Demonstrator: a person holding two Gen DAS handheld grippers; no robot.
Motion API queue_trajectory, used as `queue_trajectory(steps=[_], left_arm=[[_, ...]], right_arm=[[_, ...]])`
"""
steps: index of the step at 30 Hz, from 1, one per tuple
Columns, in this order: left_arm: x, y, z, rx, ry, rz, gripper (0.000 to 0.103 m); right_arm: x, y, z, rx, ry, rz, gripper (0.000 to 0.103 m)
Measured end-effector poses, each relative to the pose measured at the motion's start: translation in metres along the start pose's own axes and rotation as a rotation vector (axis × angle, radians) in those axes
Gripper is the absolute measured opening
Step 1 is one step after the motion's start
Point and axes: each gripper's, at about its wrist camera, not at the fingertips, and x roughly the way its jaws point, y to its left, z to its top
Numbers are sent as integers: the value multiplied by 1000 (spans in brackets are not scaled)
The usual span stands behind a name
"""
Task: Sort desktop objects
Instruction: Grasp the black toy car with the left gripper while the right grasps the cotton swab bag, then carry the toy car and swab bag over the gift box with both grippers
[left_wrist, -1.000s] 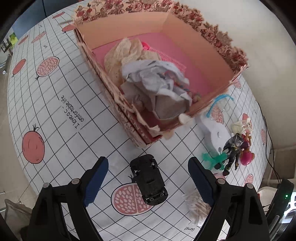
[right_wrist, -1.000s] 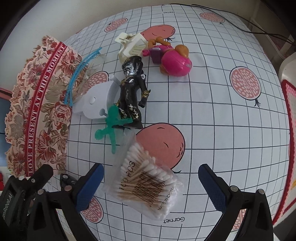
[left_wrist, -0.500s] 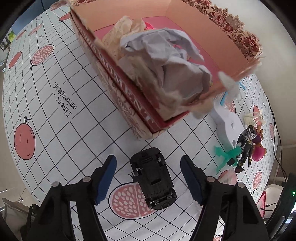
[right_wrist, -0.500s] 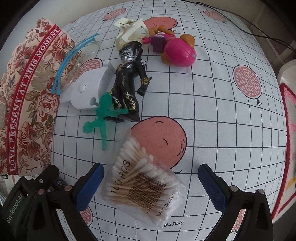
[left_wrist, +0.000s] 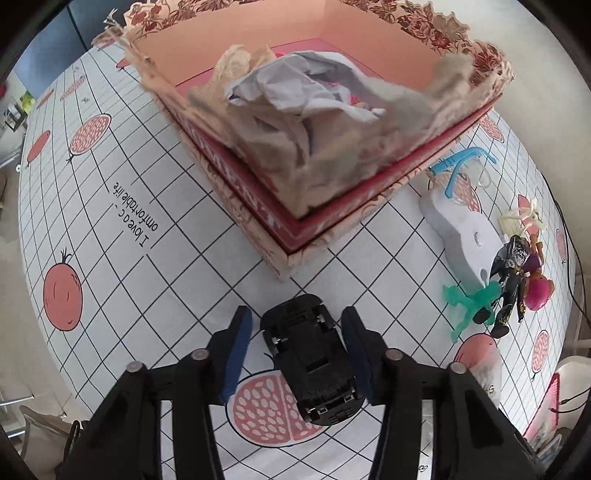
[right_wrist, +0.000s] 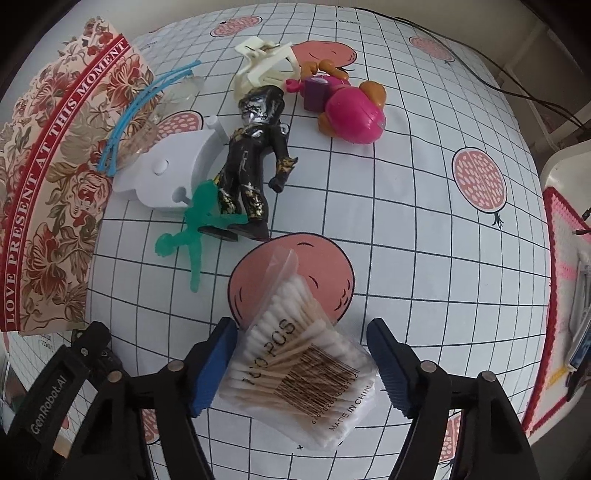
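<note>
Left wrist view, from left to right. Checked tablecloth (left_wrist: 110, 236) with red fruit pictures and some printed words. Flowery cardboard box (left_wrist: 325, 229) in the middle and far, full of crumpled paper (left_wrist: 306, 110). Near the camera, left claw (left_wrist: 297, 354) with its two blue pads apart, one on each side of a black toy car (left_wrist: 314, 362). Car upside down on the cloth, wheels up, right pad just beside it, left pad a little way off. Not squeezed yet. Further right, a white plastic piece (left_wrist: 461, 236), blue glasses (left_wrist: 458, 166), a green toy man (left_wrist: 469, 306), a black toy man (left_wrist: 511, 273) and a pink doll (left_wrist: 537, 291), all close together.

Right wrist view, from left to right. Box side (right_wrist: 55, 177) with red words at the far left. Then blue glasses (right_wrist: 140, 110), white plastic piece (right_wrist: 170, 173), green toy man (right_wrist: 195, 236) and black toy man (right_wrist: 255, 162) lying across each other. Cream hair clip (right_wrist: 266, 62) far back, pink doll (right_wrist: 351, 107) to its right. Near the camera, right claw (right_wrist: 303, 365) wide apart around a clear bag of cotton swabs (right_wrist: 299, 373). Bag flat on the cloth between the pads, left pad just beside it, right pad near its corner. Not gripped.
</note>
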Motion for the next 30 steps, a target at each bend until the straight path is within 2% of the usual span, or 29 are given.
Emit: queue_trajectory(steps=[6, 14, 16, 30], left_arm=[[-1, -9, -2, 50, -26, -8, 37], [-1, -15, -3, 66, -16, -53, 37], [-1, -15, -2, 62, -14, -58, 37], [-2, -21, 4, 41, 8, -104, 37]], right_arm=[[-4, 0, -5, -9, 1, 7, 72], [-12, -8, -12, 24, -16, 21, 66], [-18, -28, -26, 44, -23, 39, 64], [-41, -61, -43, 181, -82, 88, 62]])
